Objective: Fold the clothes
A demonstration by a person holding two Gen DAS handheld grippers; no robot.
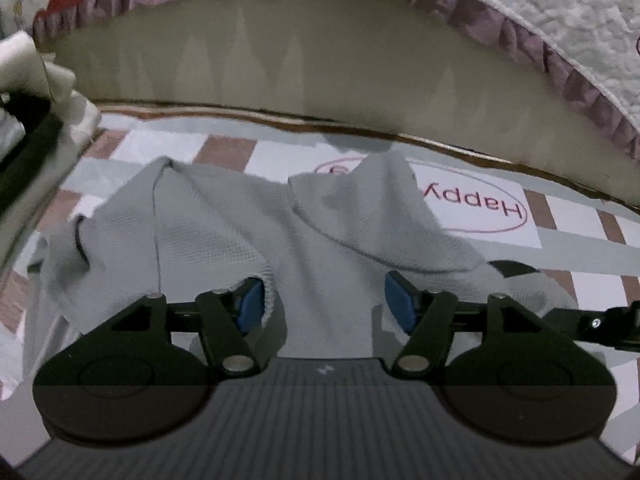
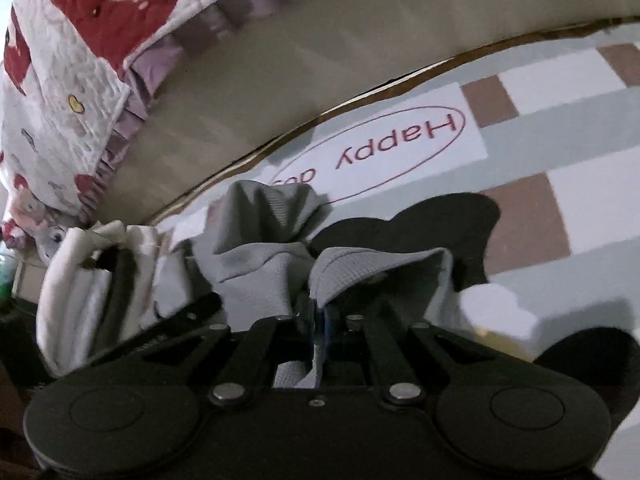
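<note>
A grey knit garment [image 1: 240, 224] lies crumpled on a checked mat [image 1: 560, 240], one fold standing up near the "Happy" oval print [image 1: 472, 204]. My left gripper [image 1: 326, 304] is open over its near edge. The cloth lies between the blue pads [image 1: 400, 300], and a hem curls over the left one. In the right wrist view, my right gripper [image 2: 318, 320] is shut on a bunched fold of the same grey garment [image 2: 256, 272]. The cloth rises in front of it and hangs down between the fingers.
A beige bed side [image 1: 320, 60] rises behind the mat, under a white quilt with a purple ruffle [image 2: 132, 76] and red prints. White folded cloth [image 2: 80, 288] is piled at the left. The mat [image 2: 580, 208] lies open to the right.
</note>
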